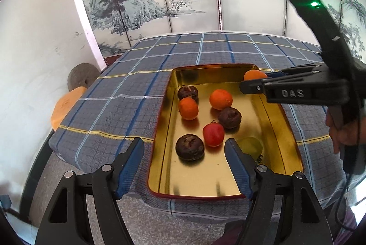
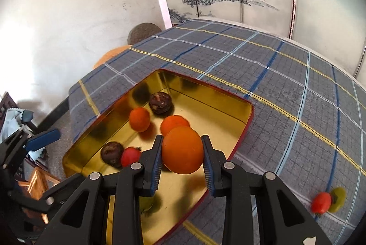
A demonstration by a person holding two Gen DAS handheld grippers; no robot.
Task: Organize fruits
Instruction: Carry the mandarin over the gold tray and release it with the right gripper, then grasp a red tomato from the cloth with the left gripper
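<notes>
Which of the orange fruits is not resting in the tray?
The orange fruit clamped in the right gripper; the other two lie on the tray floor.

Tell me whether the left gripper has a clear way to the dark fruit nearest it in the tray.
Probably yes. The left gripper is open and empty, and the dark fruit lies between its fingers' line with nothing over it. A red fruit sits close beside it and may get nudged.
</notes>
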